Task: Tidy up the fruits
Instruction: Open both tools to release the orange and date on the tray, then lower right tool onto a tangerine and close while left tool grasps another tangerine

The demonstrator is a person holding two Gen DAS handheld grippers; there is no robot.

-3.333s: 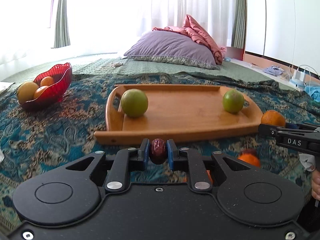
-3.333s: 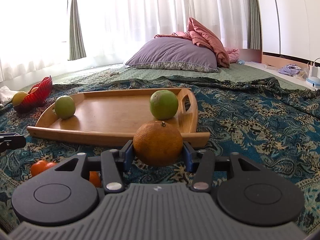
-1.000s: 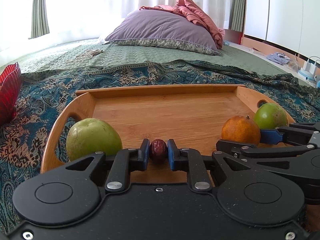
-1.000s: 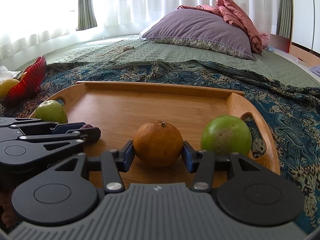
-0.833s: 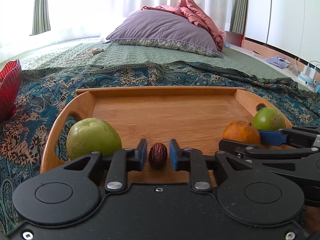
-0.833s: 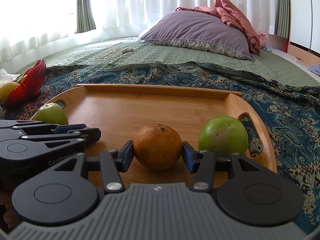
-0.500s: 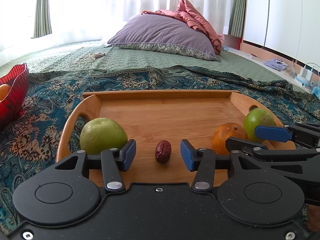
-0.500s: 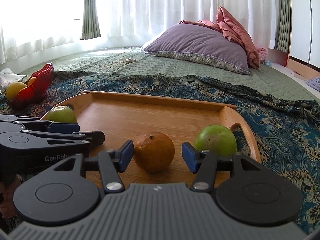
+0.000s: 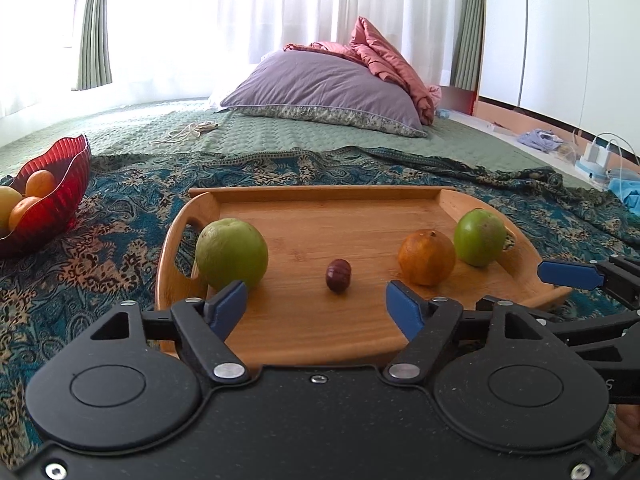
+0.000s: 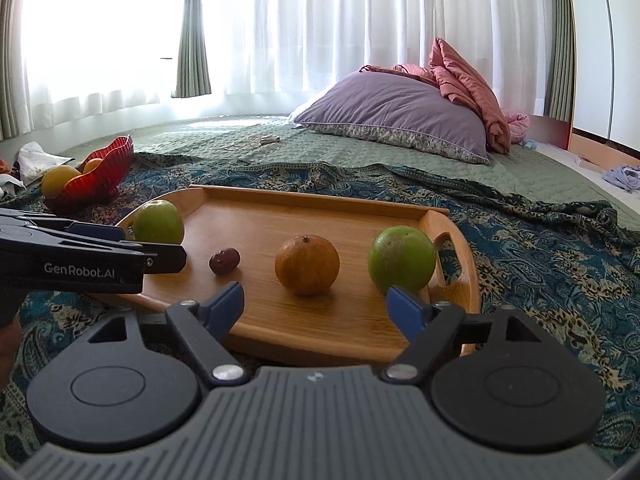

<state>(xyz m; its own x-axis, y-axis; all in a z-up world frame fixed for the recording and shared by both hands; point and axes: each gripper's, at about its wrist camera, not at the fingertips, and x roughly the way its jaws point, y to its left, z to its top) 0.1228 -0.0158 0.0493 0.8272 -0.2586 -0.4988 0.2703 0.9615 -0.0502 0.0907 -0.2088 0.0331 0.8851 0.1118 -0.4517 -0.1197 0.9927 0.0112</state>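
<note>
A wooden tray lies on the patterned cloth. On it sit a green fruit at the left, a small dark red date, an orange and a second green fruit at the right. My left gripper is open and empty, just short of the date. My right gripper is open and empty, just short of the orange. Each gripper shows at the edge of the other's view.
A red glass bowl with orange and yellow fruit stands to the left of the tray. A purple pillow and pink blanket lie at the back of the bed. Chargers and cables lie on the floor at the right.
Both grippers opened, leaving the date and the orange on the tray, and drew back from them. The tray now sits farther from both cameras.
</note>
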